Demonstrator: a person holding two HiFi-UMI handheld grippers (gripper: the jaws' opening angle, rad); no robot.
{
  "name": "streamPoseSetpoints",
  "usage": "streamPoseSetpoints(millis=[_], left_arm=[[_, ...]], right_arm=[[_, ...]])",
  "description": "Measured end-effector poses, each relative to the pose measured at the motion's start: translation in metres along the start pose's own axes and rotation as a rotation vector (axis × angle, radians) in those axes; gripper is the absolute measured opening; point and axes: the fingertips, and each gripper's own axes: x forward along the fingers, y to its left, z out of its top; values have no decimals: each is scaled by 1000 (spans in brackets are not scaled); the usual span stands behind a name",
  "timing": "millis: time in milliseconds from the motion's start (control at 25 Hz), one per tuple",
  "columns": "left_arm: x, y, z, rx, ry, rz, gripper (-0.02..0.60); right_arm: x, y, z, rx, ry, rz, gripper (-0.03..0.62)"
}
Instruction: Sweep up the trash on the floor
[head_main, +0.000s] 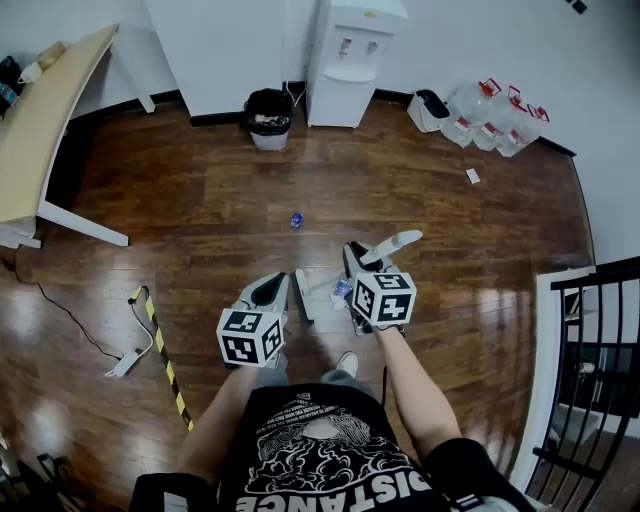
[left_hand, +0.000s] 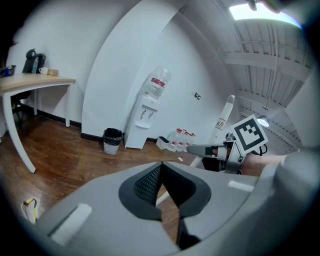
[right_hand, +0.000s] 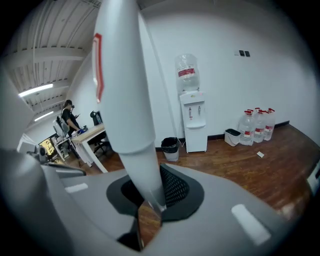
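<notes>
Trash is lying ahead of the person in the head view: a small blue scrap (head_main: 296, 220) on the wooden floor (head_main: 200, 200) just beyond both grippers, and a white scrap (head_main: 473, 176) well off to the front right. The right gripper (head_main: 358, 262) is clamping a white handle (head_main: 395, 243), probably a broom's, its long axis tilting up and to the right. The left gripper (head_main: 272, 292) is hanging just beside it. In the left gripper view, the left gripper (left_hand: 161, 170) is showing its jaws meeting at the tips with nothing between them. In the right gripper view, the right gripper (right_hand: 150, 197) is pinching the handle (right_hand: 125, 90) tightly, so the sweep is likely going forward and slightly left.
</notes>
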Motion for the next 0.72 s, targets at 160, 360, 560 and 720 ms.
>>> streamPoseSetpoints(millis=[160,360,560,720], left_arm=[[-18,42,17,11,6,-16,5],[-30,85,27,16,8,-16,5],[-14,92,44,26,6,-47,5],[6,97,59,37,18,-62,5]], right_arm=[[32,16,25,87,-63,-66,40],[71,33,50,206,-153,-137,40],[95,29,69,338,-217,-204,40],[121,24,84,394,-237,-201,40]])
